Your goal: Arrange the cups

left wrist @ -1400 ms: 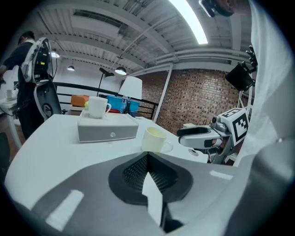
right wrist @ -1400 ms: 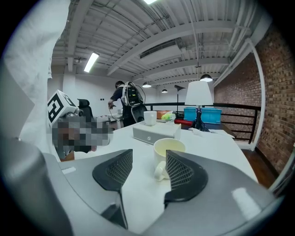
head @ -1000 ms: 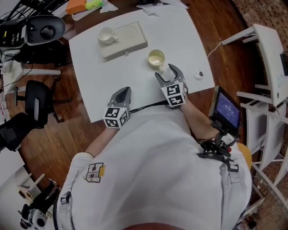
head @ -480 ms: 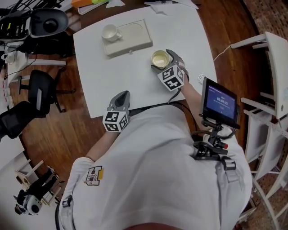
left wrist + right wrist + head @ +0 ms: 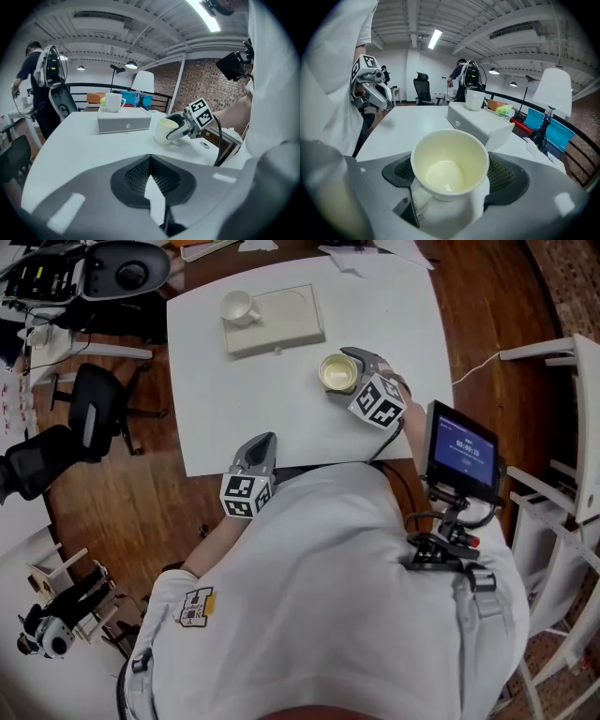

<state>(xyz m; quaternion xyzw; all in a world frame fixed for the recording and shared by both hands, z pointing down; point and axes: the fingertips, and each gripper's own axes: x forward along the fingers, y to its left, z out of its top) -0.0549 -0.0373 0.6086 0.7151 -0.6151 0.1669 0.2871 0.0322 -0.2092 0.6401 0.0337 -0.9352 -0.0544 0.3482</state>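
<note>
**Head view.** Left gripper [image 5: 262, 440]: fingers together, empty, at the near edge of the white table [image 5: 225, 409]. Right gripper [image 5: 347, 377]: fingers spread round the cream cup [image 5: 335, 371], which stands upright near the grey box [image 5: 286, 320]. The box bears the white cup [image 5: 238, 307].

**Left gripper view.** Pads [image 5: 136, 173] meet at the tips with nothing between them. The cream cup [image 5: 165, 130] is well ahead, to the right.

**Right gripper view.** Jaws are wide and have just been closing slightly. The cream cup [image 5: 449, 164] sits between the pads [image 5: 508, 176], which do not visibly press on it.
</note>
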